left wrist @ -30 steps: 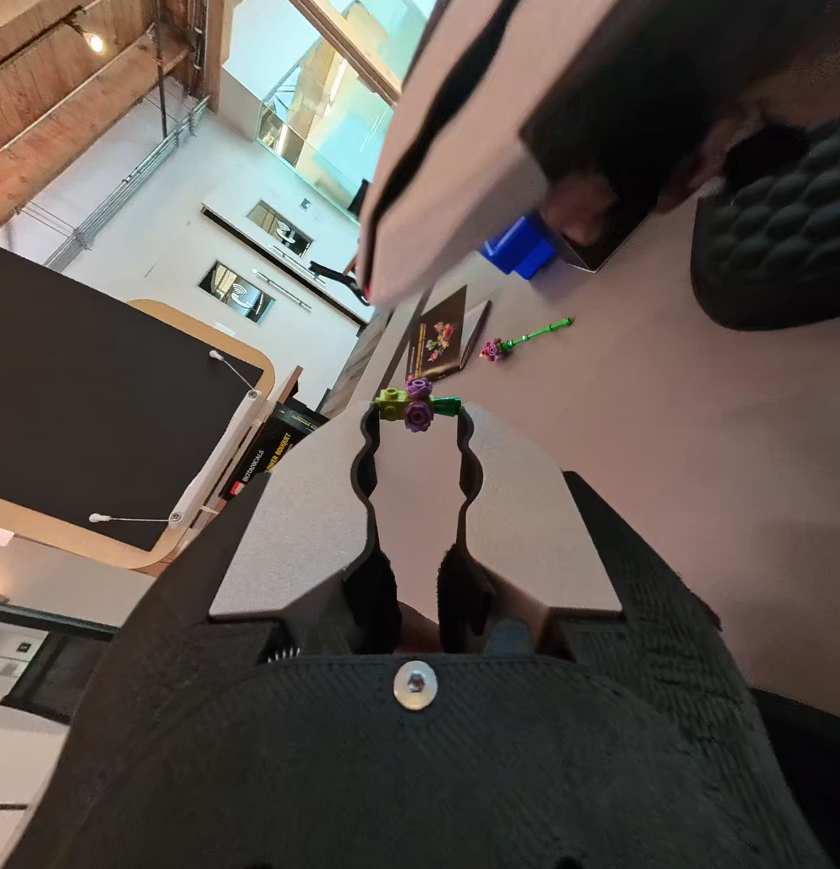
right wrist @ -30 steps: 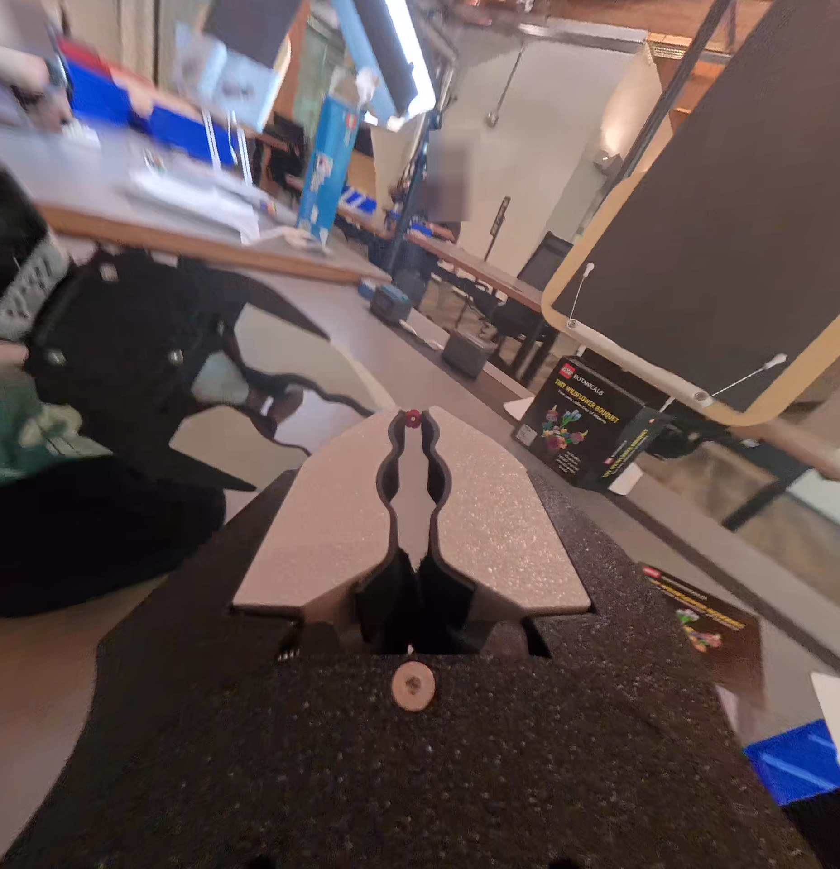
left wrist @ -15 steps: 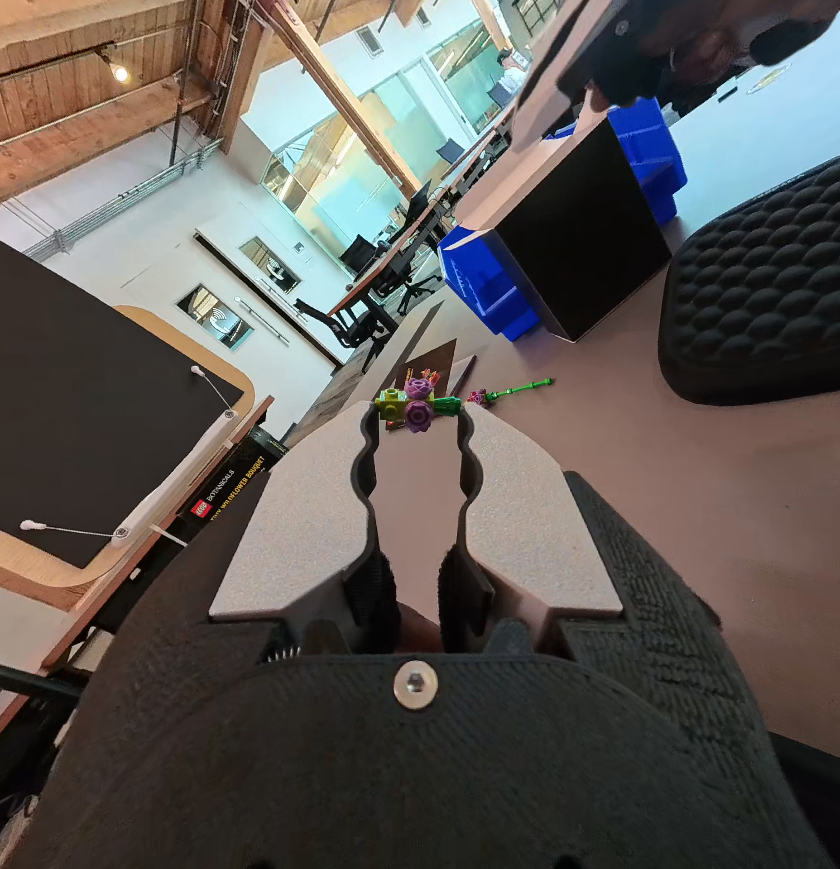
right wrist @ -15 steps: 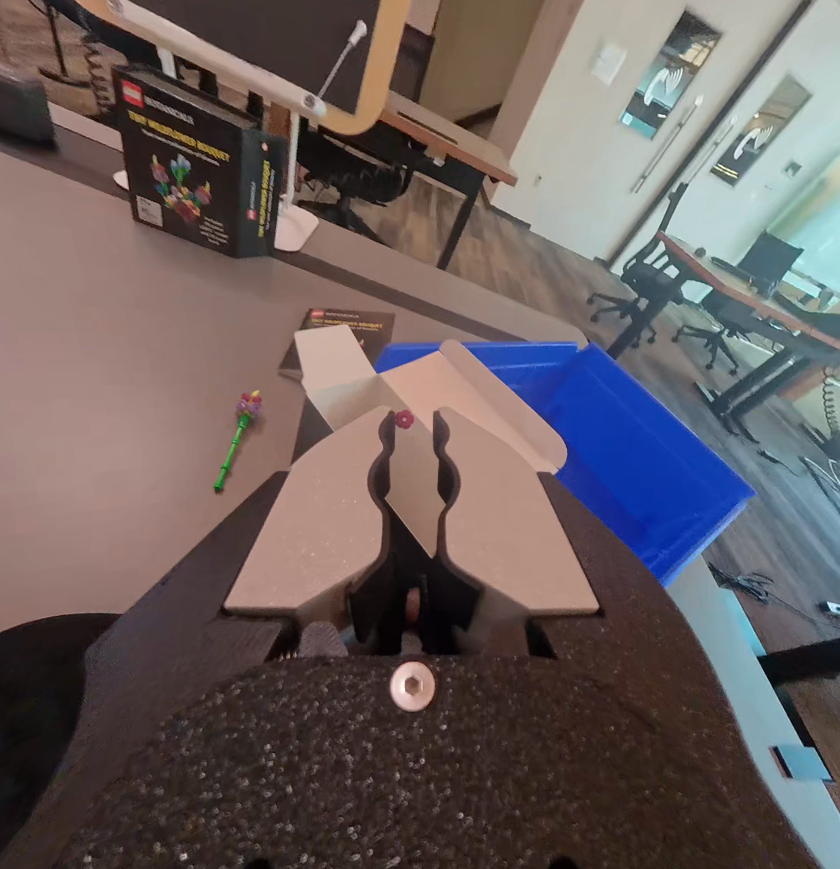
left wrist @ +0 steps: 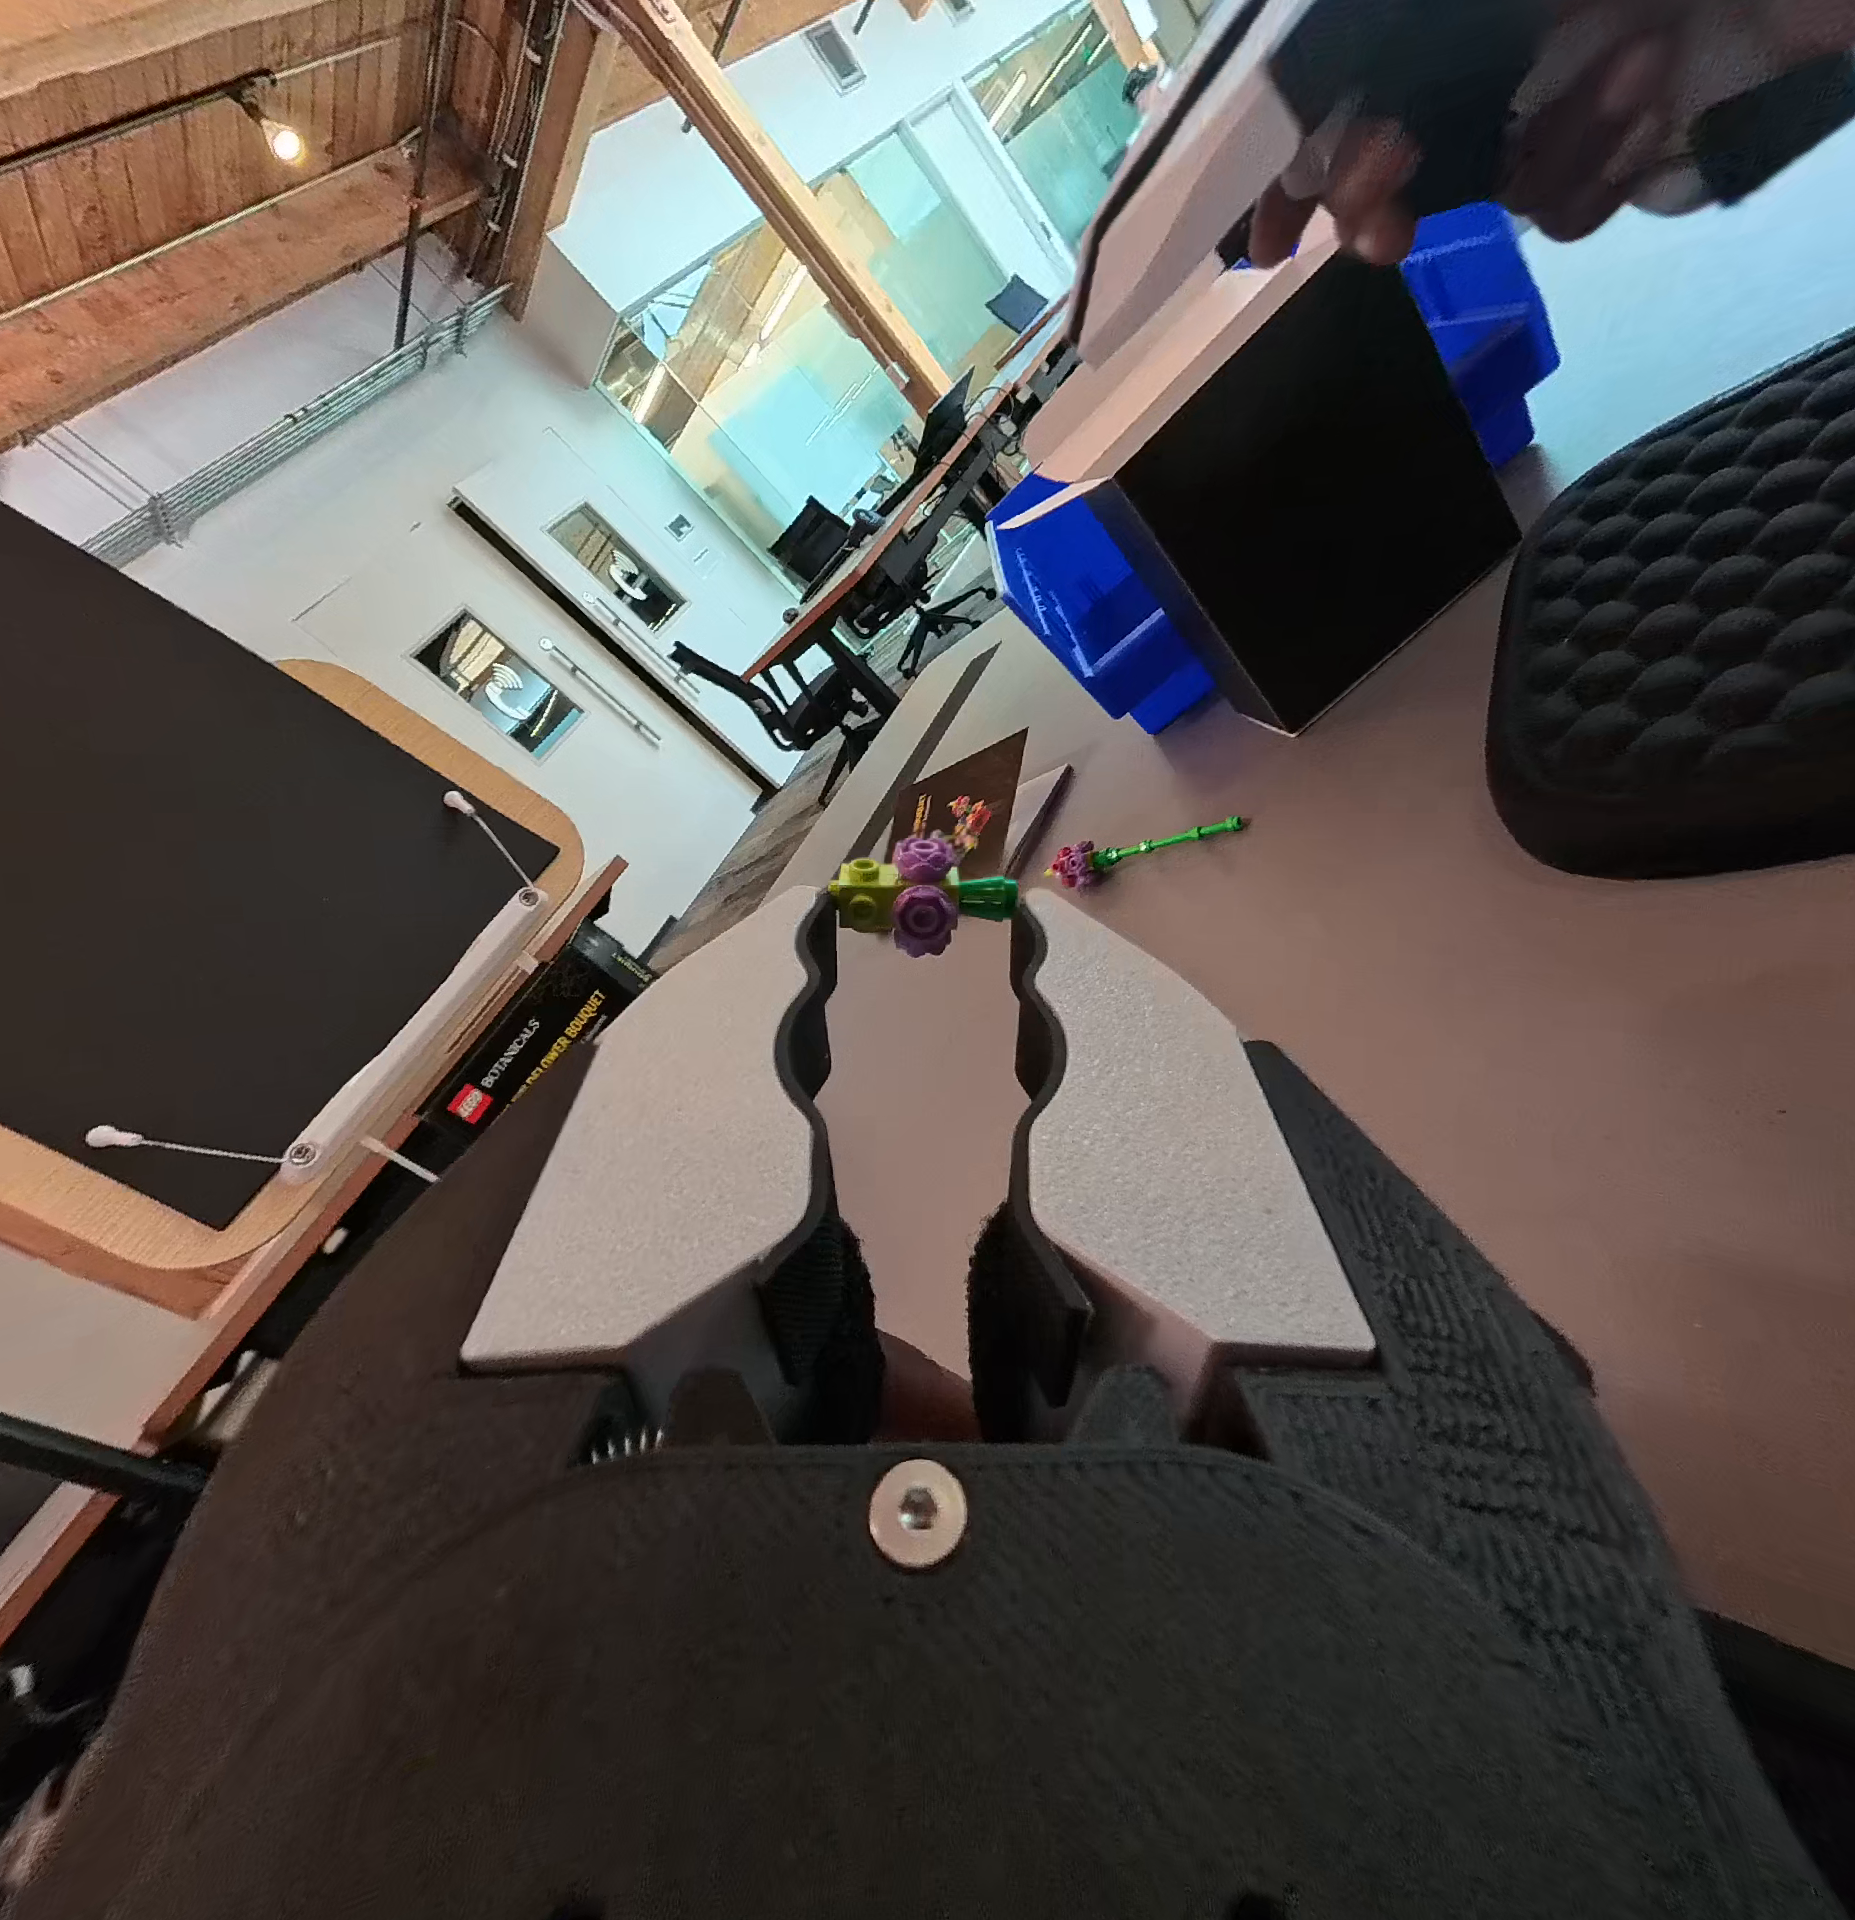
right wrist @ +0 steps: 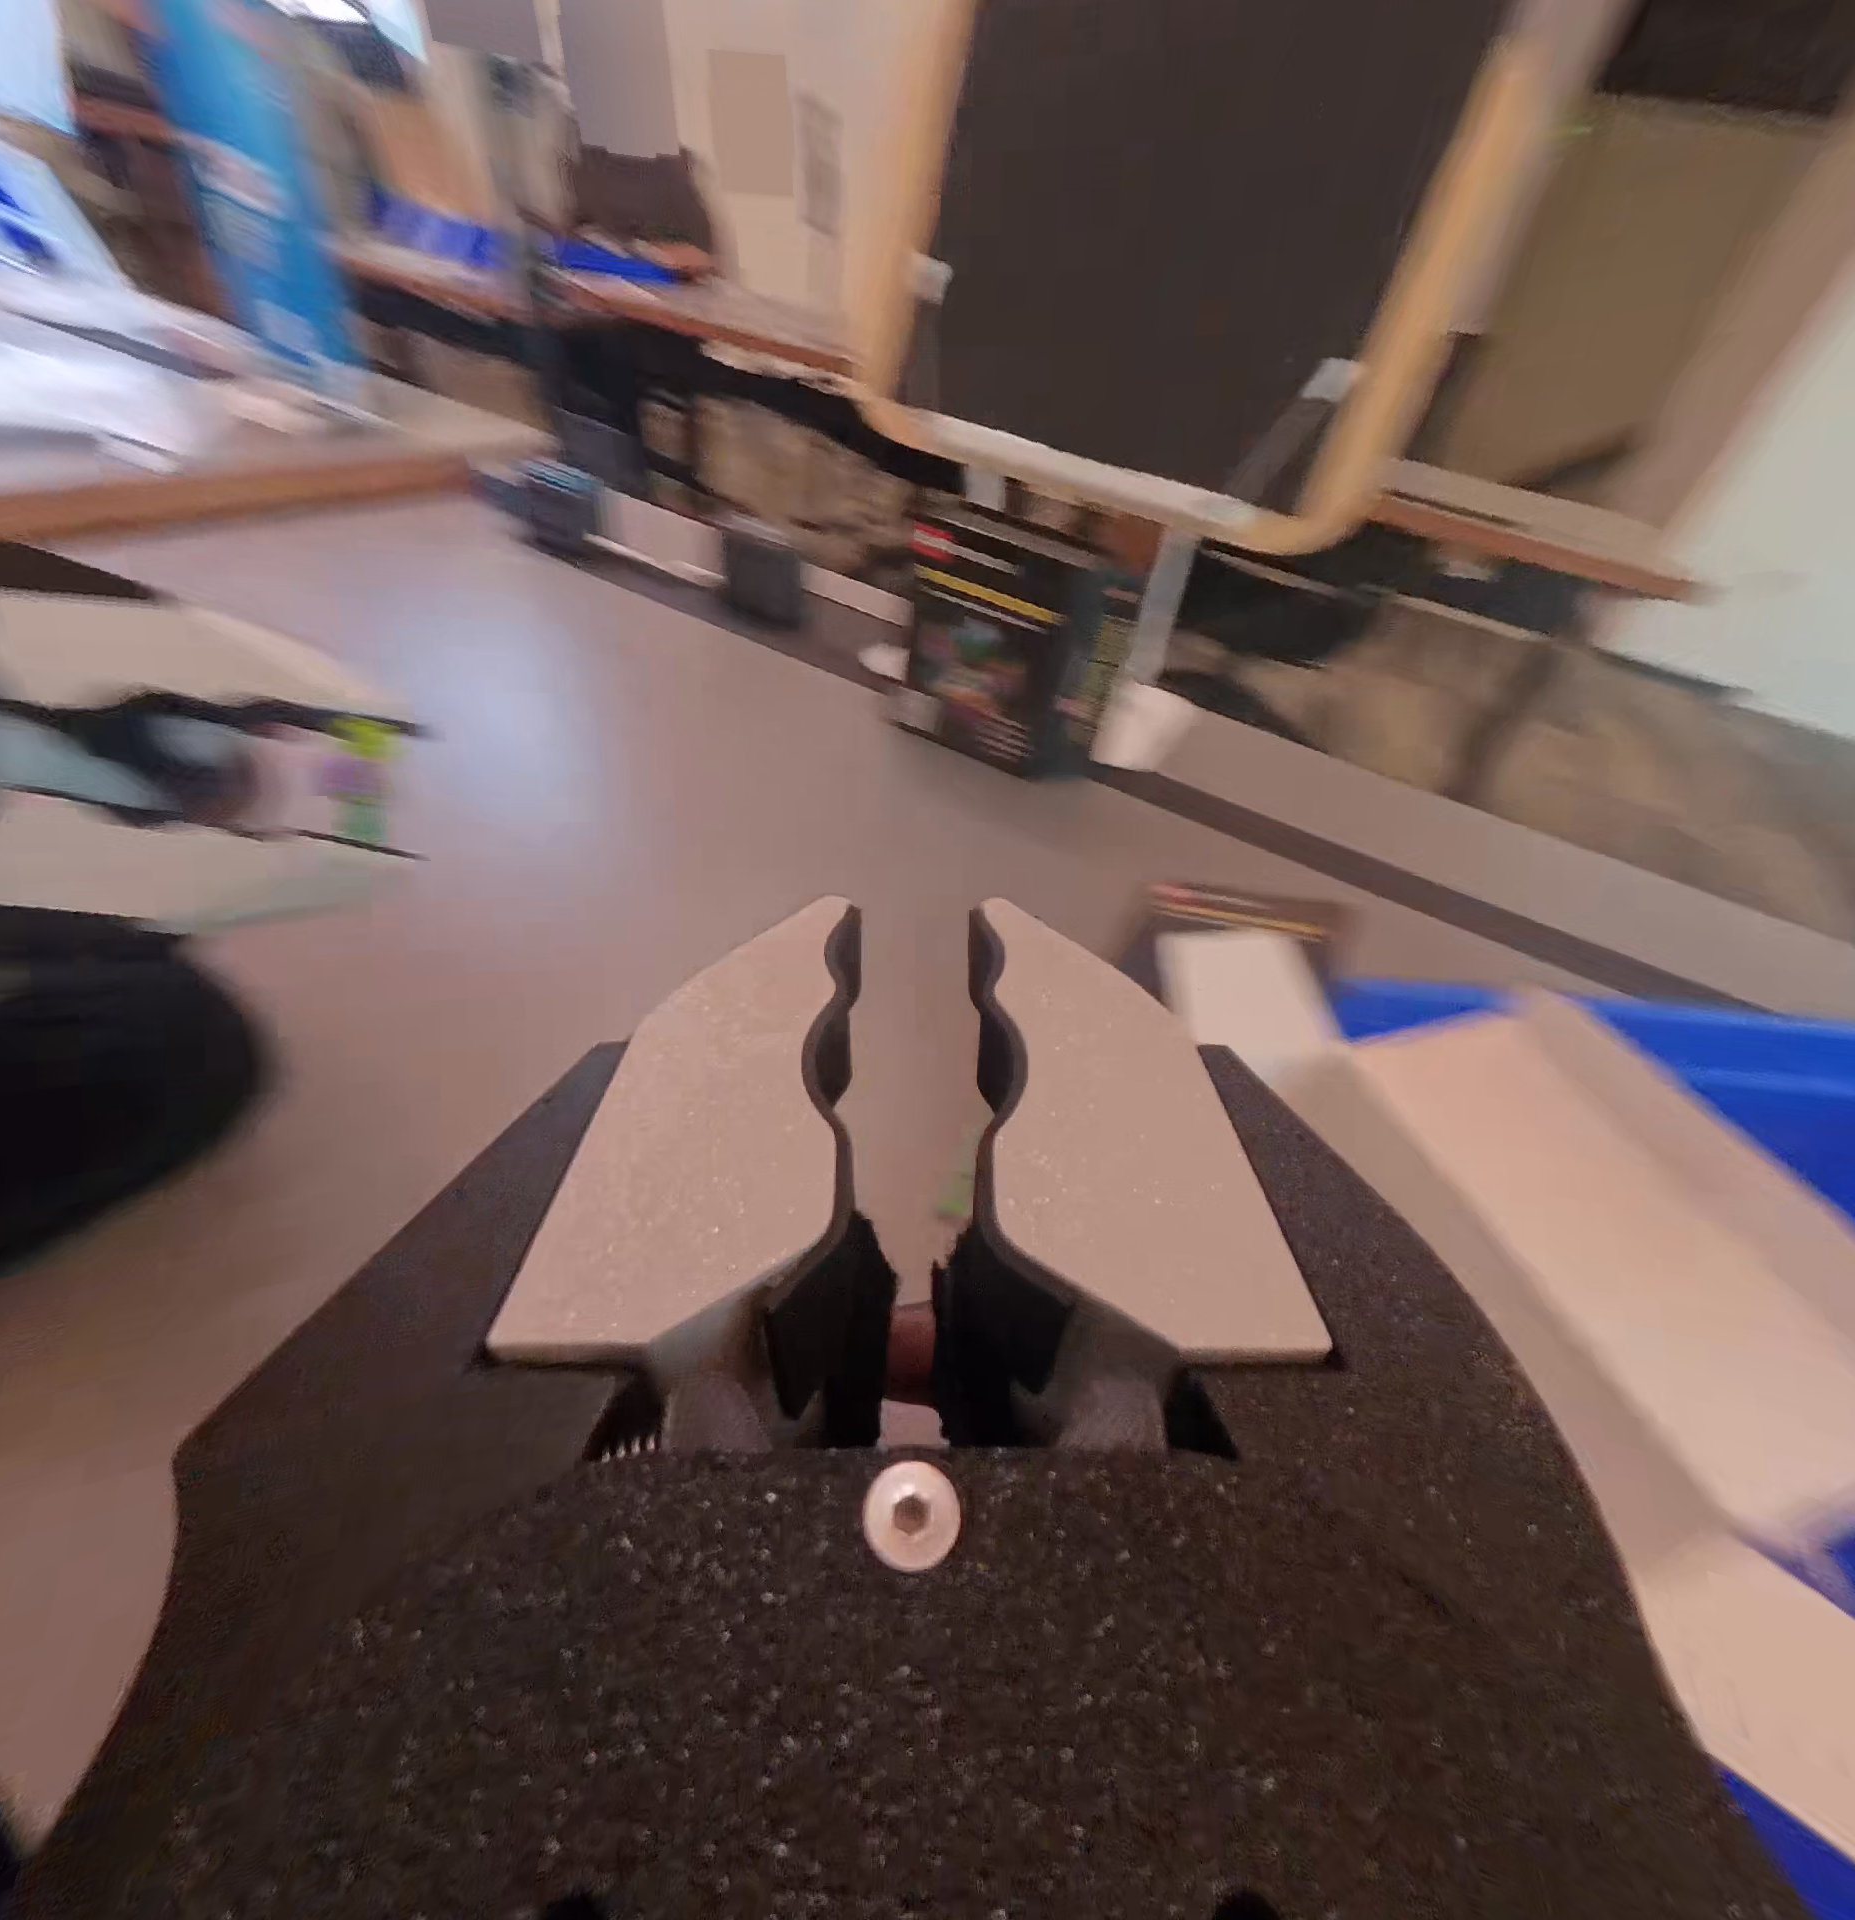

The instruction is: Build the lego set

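My left gripper [left wrist: 920, 906] is shut on a small flower assembly [left wrist: 907, 896]: a lime brick, two purple blossoms and a green stem piece, held across the fingertips above the grey table [left wrist: 1422, 1091]. A finished flower on a green stem [left wrist: 1146, 847] lies on the table beyond it. My right gripper [right wrist: 910, 925] is slightly open and empty over the table; this view is motion-blurred. The left gripper [right wrist: 175, 769] with the assembly [right wrist: 362, 769] shows at its left. The right gripper [left wrist: 1193, 218], held by a hand, shows at the top right of the left wrist view.
An instruction booklet [left wrist: 959, 805] lies past the flower. A black box [left wrist: 1307, 561] with pale flaps [right wrist: 1525, 1195] sits in blue bins [left wrist: 1089, 623] [right wrist: 1733, 1070]. A black bumpy pad [left wrist: 1712, 644] lies at right. The set's box [right wrist: 996, 655] stands at the table's far edge. Left tips to right tips: about 15 cm.
My right gripper swung from over the blue bin back toward the table; the small red piece is gone from its tips and its jaws stand wider. The left gripper kept its hold.
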The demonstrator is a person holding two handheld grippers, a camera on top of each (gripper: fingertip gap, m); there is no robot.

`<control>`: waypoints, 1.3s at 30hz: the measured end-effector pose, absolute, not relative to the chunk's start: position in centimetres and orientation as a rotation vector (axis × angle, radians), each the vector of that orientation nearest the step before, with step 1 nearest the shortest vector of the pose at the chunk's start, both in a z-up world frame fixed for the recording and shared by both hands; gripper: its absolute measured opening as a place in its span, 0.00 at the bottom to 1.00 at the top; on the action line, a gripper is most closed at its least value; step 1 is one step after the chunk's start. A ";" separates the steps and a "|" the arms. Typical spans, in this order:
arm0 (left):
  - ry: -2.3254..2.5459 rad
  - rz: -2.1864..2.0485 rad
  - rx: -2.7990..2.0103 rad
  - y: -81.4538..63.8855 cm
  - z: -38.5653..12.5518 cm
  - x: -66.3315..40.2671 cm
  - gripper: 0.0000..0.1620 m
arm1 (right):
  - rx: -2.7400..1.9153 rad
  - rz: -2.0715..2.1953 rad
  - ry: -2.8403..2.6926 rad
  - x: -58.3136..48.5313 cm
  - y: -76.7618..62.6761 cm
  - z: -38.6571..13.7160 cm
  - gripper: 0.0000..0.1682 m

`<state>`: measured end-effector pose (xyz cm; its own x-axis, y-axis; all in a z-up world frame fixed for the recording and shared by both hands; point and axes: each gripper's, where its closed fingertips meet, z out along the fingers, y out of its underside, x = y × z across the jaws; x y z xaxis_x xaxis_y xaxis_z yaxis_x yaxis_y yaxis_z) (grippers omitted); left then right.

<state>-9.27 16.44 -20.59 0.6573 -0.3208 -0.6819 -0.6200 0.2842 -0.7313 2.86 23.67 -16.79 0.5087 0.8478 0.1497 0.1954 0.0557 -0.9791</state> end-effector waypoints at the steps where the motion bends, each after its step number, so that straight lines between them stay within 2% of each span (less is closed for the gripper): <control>1: 0.891 0.261 -1.321 16.5 -20.7 -9.4 0.20 | -1.440 0.751 -1.010 1.1 21.9 -16.9 0.12; 9: 0.964 0.423 -1.298 16.7 -21.2 -9.2 0.20 | -1.442 0.961 -1.258 -7.4 15.6 -20.3 0.11; 21: 1.004 0.432 -1.285 16.6 -21.5 -8.9 0.20 | -1.384 0.884 -1.339 -8.9 15.7 -20.8 0.06; 29: 1.057 0.376 -1.290 16.3 -22.1 -8.2 0.20 | -1.190 0.610 -1.528 -8.4 15.3 -21.2 0.05; 35: 1.044 0.308 -1.384 16.8 -23.0 -8.1 0.19 | -0.974 0.181 -1.592 -8.3 15.7 -21.8 0.05; 39: 1.010 0.293 -1.438 17.1 -23.3 -8.9 0.19 | -0.883 0.101 -1.541 -8.3 15.5 -21.2 0.05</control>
